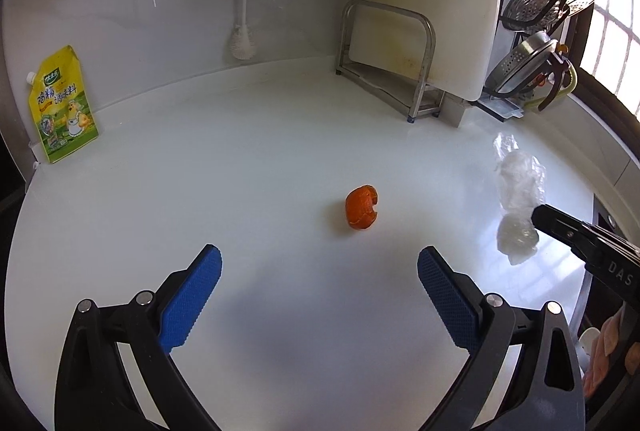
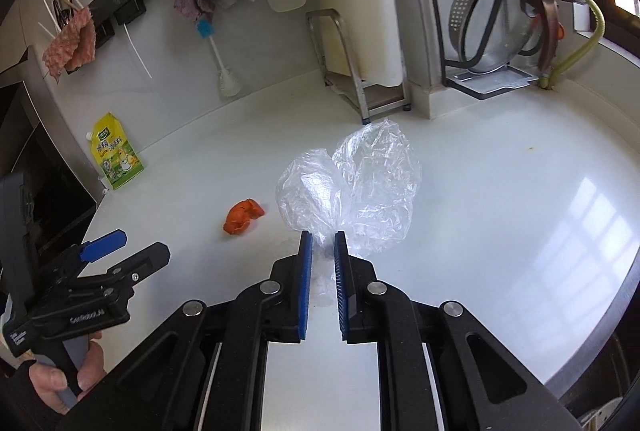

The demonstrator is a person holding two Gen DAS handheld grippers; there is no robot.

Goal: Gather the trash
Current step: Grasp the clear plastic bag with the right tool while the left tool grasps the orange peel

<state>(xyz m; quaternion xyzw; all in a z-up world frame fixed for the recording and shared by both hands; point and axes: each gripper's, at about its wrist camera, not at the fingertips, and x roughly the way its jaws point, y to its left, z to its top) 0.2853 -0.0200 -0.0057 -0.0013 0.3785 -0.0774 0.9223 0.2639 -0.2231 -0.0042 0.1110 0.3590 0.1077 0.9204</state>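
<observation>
Right gripper (image 2: pixel 323 237) pinched on a crumpled clear plastic bag (image 2: pixel 352 187); blue pads nearly together with the bag's gathered neck between them. Bag fans out away from the gripper toward the far side of the white desk (image 2: pixel 500 191), long axis running near-to-far, pinched end nearest the gripper, loose puffy end pointing at the back wall. In the left wrist view the same bag (image 1: pixel 518 199) sits at right, stretched roughly vertical in frame, with the right gripper's black tip (image 1: pixel 538 217) biting it partway down; one lump of film below the tip, the rest above. Whether the bag's lower part touches the desk, cannot tell.

Left gripper (image 1: pixel 320 265) spread wide, nothing between the pads, held over the near part of the desk. Orange peel (image 1: pixel 361 207) lies on the desk ahead of it, just right of the gap's centre line, well apart from both pads. Peel is a curled chunk, slightly taller than wide in this view, open curl facing right. From the right wrist view the peel (image 2: pixel 243 217) lies left of the bag, near it but not touching, long axis slanting from near-left to far-right.

Yellow seasoning pouch (image 1: pixel 64 107) stands at far left against the wall. Metal rack (image 1: pixel 404 71) at far centre-right.
</observation>
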